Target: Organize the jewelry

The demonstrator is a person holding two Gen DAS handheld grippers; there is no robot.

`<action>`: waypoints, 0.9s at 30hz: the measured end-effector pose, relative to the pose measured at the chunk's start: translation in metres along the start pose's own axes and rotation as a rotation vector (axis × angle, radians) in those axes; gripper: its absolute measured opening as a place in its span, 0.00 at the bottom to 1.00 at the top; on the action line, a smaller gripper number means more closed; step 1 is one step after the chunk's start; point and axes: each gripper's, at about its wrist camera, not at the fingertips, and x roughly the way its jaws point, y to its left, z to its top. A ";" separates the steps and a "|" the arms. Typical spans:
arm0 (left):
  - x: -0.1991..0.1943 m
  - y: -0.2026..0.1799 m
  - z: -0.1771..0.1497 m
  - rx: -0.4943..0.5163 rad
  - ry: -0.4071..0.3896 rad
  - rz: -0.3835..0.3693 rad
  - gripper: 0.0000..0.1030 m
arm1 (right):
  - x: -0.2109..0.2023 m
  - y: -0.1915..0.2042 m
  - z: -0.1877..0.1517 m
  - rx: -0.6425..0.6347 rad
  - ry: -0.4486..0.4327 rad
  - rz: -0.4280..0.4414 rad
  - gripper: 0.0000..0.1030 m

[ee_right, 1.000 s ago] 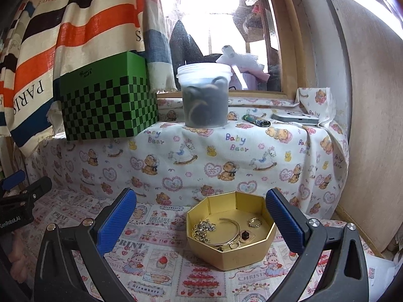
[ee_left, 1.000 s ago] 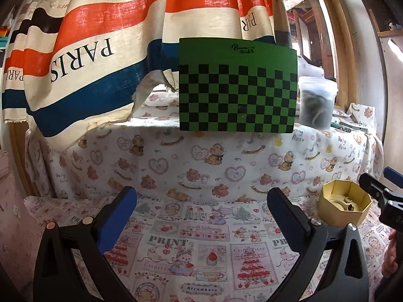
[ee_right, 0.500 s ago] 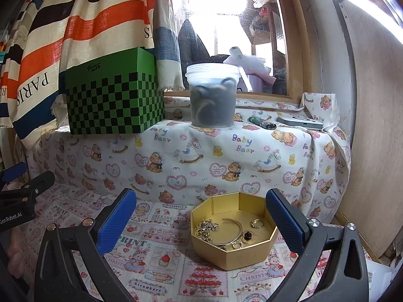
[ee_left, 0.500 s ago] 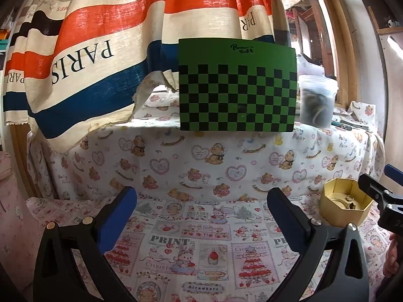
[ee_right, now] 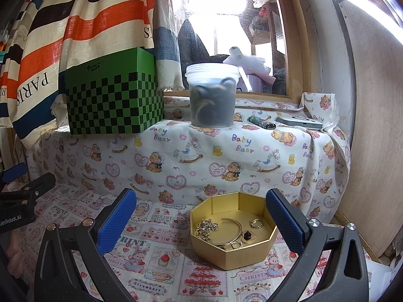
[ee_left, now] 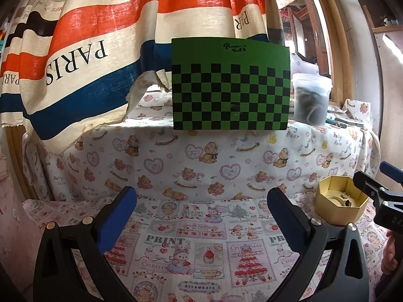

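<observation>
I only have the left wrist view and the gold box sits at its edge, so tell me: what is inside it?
Observer: In the gold box lie a chain, a bangle, a ring and a dark-stone piece.
Operator: Is the right gripper holding anything?
Observer: No. The right gripper is open and empty, with the box between its fingers in that view.
Operator: Anything on the shelf past the tub?
Observer: A lighter and a flat grey device lie right of the tub.
</observation>
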 end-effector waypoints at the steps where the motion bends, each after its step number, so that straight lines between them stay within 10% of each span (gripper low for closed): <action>1: 0.000 0.000 0.000 0.001 0.002 0.000 1.00 | 0.000 0.000 0.000 0.000 0.000 0.000 1.00; 27: 0.000 0.001 0.000 -0.002 0.002 0.004 1.00 | 0.000 0.001 0.000 0.000 0.001 0.001 1.00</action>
